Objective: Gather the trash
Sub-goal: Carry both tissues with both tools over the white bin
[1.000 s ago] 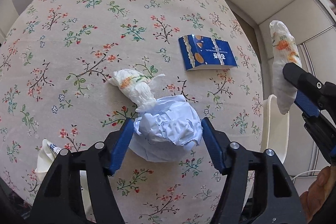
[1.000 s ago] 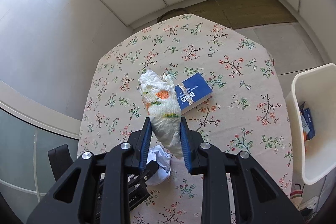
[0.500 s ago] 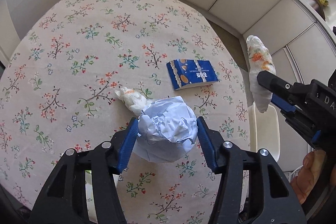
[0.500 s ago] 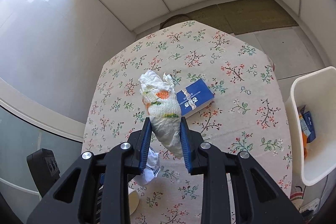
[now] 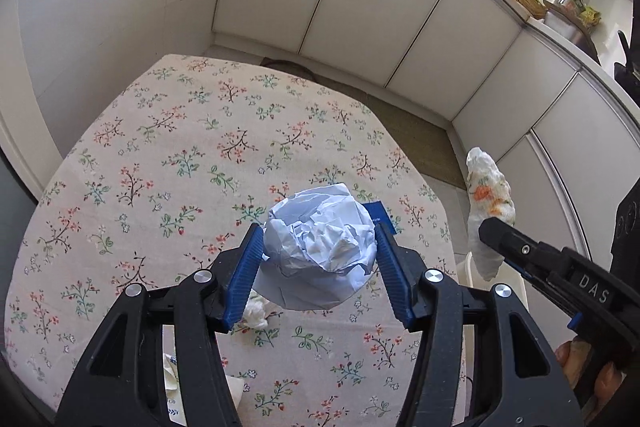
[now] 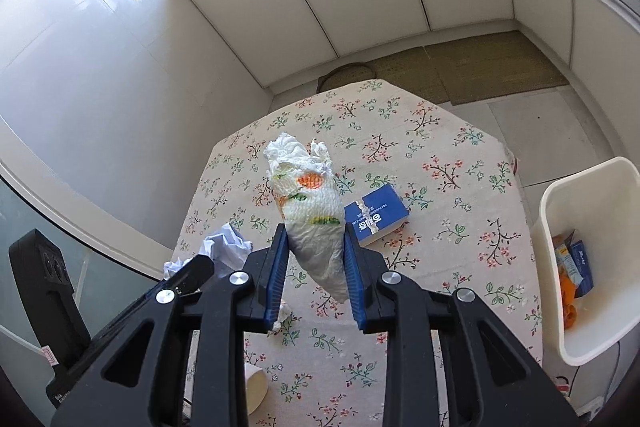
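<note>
My left gripper [image 5: 318,247] is shut on a crumpled pale blue paper ball [image 5: 320,243], held in the air above the floral table [image 5: 180,167]. The ball bulges over both blue pads and hides most of a blue carton [image 5: 378,213]. My right gripper [image 6: 314,259] is shut on a rolled white napkin with orange and green print [image 6: 310,211], also above the table. That napkin [image 5: 490,211] shows at the right of the left wrist view. The paper ball [image 6: 224,247] appears lower left in the right wrist view.
A white bin [image 6: 588,343] with some packaging inside stands off the table's right edge. The blue carton [image 6: 376,215] lies mid-table. A white tissue scrap [image 5: 256,311] and a small white cup [image 6: 256,383] sit near the front edge. Cabinets line the far wall.
My left gripper has lifted the paper ball off the table and tilted upward, so more wall shows. The right gripper has risen a little with the napkin still held.
</note>
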Motion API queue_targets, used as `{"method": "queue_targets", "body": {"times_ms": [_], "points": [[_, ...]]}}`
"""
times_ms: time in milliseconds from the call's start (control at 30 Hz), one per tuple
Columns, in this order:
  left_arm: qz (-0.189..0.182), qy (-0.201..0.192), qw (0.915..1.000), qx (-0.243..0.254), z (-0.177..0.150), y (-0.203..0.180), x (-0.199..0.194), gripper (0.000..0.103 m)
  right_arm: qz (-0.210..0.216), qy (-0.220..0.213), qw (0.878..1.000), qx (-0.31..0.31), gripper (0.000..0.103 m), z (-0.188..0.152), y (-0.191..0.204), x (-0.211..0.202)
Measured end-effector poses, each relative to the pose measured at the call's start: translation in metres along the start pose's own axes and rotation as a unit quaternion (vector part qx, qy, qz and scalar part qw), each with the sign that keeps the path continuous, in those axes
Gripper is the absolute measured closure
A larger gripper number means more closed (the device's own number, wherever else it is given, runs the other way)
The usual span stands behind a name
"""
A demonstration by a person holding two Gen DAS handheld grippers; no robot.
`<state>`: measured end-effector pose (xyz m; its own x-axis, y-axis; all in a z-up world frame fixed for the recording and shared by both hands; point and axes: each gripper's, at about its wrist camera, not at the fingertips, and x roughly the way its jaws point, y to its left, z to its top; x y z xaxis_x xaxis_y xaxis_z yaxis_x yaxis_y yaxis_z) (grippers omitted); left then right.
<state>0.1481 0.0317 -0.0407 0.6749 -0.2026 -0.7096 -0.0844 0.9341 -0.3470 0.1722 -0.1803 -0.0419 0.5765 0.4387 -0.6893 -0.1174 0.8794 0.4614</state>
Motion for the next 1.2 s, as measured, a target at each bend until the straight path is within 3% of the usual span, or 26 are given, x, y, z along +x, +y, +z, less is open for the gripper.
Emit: {"method": "queue_targets", "body": {"times_ms": [200,500,700,867,1033,1200], "points": [[-0.018,-0.037,0.9992,0.006,0.008,-0.012,-0.014,0.049,-0.031,-0.049,0.998,-0.026,0.076,-0.001,0.001,-0.022],[-0.048,-0.100,0.9921,0.058,0.007,-0.059,-0.035,0.049,-0.086,-0.113,0.989,-0.043,0.076,-0.002,-0.015,-0.054],[-0.075,-0.102,0.9893,0.072,0.001,-0.084,-0.031,0.049,-0.133,-0.141,0.980,-0.044,0.076,-0.003,-0.034,-0.071],[-0.095,-0.103,0.9860,0.090,-0.008,-0.109,-0.027,0.049,-0.197,-0.167,0.965,-0.041,0.076,-0.005,-0.055,-0.084],[-0.113,-0.096,0.9829,0.109,-0.019,-0.135,-0.021,0.049,-0.261,-0.171,0.950,-0.015,0.076,-0.004,-0.092,-0.092],[-0.127,-0.088,0.9793,0.131,-0.031,-0.163,-0.012,0.049,-0.297,-0.162,0.941,0.000,0.073,-0.006,-0.124,-0.098]]}}
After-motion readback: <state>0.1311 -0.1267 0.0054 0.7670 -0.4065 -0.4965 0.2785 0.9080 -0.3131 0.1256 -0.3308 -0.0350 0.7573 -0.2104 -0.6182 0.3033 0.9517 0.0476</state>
